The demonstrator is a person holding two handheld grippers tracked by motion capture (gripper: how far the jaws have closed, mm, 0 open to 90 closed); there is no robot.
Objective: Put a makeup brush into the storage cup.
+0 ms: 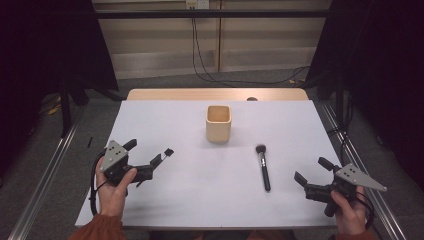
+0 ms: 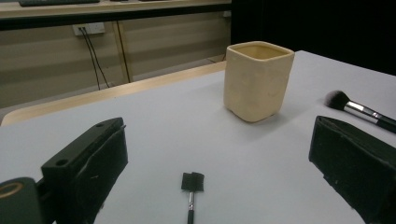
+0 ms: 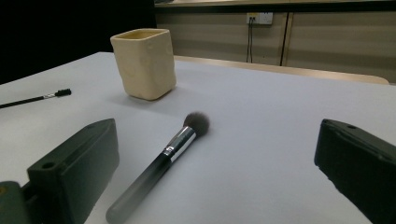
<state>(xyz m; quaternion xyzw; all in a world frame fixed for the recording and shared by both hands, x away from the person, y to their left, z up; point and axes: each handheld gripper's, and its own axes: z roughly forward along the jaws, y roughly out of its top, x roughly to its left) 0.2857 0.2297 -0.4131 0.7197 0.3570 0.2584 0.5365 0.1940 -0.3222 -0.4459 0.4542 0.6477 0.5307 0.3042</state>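
Lying loose on the desk, both brushes are untouched, so by my reading the work (putting brushes into the cup, it seems) has barely begun: nothing is lifted and the cup [image 1: 218, 123] looks empty from above.

The big brush [image 1: 263, 166] lies right of the desk's middle, bristles toward the far edge, handle toward the near edge. In the right gripper view it sits ahead of the jaws and toward the left one, apart from both. The right gripper [image 1: 311, 176] is near the desk's right edge, jaws wide and holding nothing.

The small brush [image 2: 192, 187] lies toward the left side of the desk, its dark flat head pointing at the cup. In the left gripper view it rests between the jaws, roughly centred, touching neither. The left gripper [image 1: 150, 151] has its jaws spread wide, holding nothing.

The cup stands upright near the desk's middle, toward the far edge, well apart from both brushes.

Left to do: close on a brush, lift it, and drop it in the cup.
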